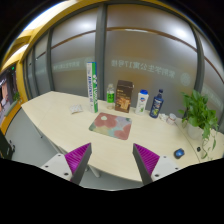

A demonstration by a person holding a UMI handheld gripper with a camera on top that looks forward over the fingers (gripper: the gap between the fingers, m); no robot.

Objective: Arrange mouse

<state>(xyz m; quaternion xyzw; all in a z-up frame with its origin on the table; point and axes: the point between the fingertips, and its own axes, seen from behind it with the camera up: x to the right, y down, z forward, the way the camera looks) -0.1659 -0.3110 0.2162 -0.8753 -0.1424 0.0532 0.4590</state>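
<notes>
A small dark mouse (pixel 179 153) lies on the pale table (pixel 60 112) near its right end, beyond my right finger. A patterned mouse mat (pixel 111 125) with red and green blotches lies in the middle of the table, ahead of my fingers. My gripper (pixel 112 162) is open and empty, held back from the table's near edge. The magenta pads (pixel 76 158) stand wide apart, with only table and floor between them.
Along the table's far side stand a tall green-and-white tube (pixel 94 84), a green bottle (pixel 110 96), a brown box (pixel 124 96), a white bottle (pixel 142 101) and a dark blue bottle (pixel 156 104). A potted plant (pixel 201 116) stands at the right end. Frosted glass walls enclose the room.
</notes>
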